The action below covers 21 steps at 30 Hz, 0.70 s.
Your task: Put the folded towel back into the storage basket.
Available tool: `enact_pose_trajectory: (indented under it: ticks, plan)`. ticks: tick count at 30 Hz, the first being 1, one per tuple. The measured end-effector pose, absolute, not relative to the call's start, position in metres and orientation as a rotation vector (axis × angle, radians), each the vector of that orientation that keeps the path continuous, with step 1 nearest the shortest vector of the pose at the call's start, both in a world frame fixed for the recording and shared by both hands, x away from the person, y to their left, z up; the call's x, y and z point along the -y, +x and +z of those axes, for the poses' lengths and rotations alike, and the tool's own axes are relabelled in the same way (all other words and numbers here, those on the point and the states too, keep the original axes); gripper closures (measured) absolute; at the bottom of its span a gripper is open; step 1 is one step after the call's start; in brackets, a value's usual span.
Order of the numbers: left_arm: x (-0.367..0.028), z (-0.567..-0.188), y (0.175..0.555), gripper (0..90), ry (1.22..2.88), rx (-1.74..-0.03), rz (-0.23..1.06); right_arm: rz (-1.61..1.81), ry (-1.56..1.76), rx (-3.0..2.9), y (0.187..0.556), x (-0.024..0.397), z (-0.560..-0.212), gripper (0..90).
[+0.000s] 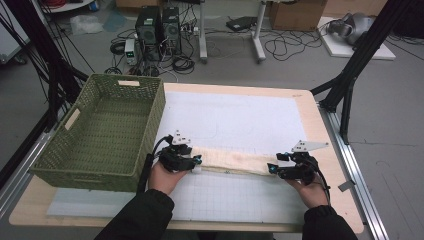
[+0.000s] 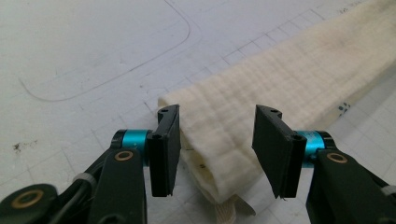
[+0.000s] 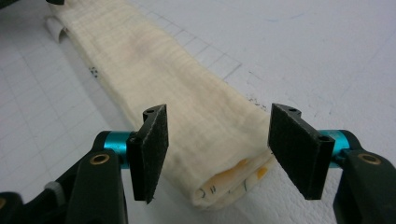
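1. Grey floor behind the table carries computer towers (image 1: 159,27), loose cables and a cardboard box (image 1: 298,14); black frame struts stand at both sides.
2. Wooden table (image 1: 327,150) is topped by a white gridded mat (image 1: 235,200).
3. Far left: green woven basket (image 1: 107,131) sits on the table, its right wall just beside the left hand.
4. Left gripper (image 1: 194,161) is held low over the mat, pointing right at the left end of the folded cloth (image 1: 232,161).
5. Left gripper view: jaws stand partly open, straddling the cloth's folded end (image 2: 224,140). Left pad sits against the cloth edge, right pad shows a gap. No squeeze visible.
6. Cloth is a cream strip, folded long and narrow, lying flat on the mat between the two grippers.
7. Right gripper (image 1: 271,169) points left at the cloth's right end.
8. Right gripper view: jaws partly open on either side of the cloth end (image 3: 205,140), both pads clear of it. Yellow print shows in the folded end.
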<state>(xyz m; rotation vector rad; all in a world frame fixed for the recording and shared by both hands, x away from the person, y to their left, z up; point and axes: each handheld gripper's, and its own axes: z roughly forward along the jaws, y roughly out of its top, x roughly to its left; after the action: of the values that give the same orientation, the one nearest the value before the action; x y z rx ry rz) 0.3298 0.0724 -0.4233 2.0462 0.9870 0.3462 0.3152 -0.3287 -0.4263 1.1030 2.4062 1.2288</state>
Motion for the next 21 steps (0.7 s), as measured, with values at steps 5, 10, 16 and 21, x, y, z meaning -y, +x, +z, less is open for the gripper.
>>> enact_pose_trajectory:
  ticks: [5, 10, 16, 21]
  plan:
    - [-0.072, -0.427, 0.328, 51.2, 2.036, -1.017, 0.355, 1.226, 1.126, -2.396, 0.314, 0.33, -0.427, 40.7]
    - [-0.069, -0.434, 0.325, 50.0, 2.068, -1.046, 0.368, 1.206, 1.173, -2.406, 0.316, 0.332, -0.432, 42.1]
    - [-0.068, -0.436, 0.326, 53.6, 2.099, -1.074, 0.36, 1.155, 1.195, -2.431, 0.317, 0.332, -0.438, 44.4]
    - [-0.066, -0.438, 0.323, 61.0, 2.103, -1.057, 0.353, 1.133, 1.21, -2.453, 0.319, 0.329, -0.442, 48.9]
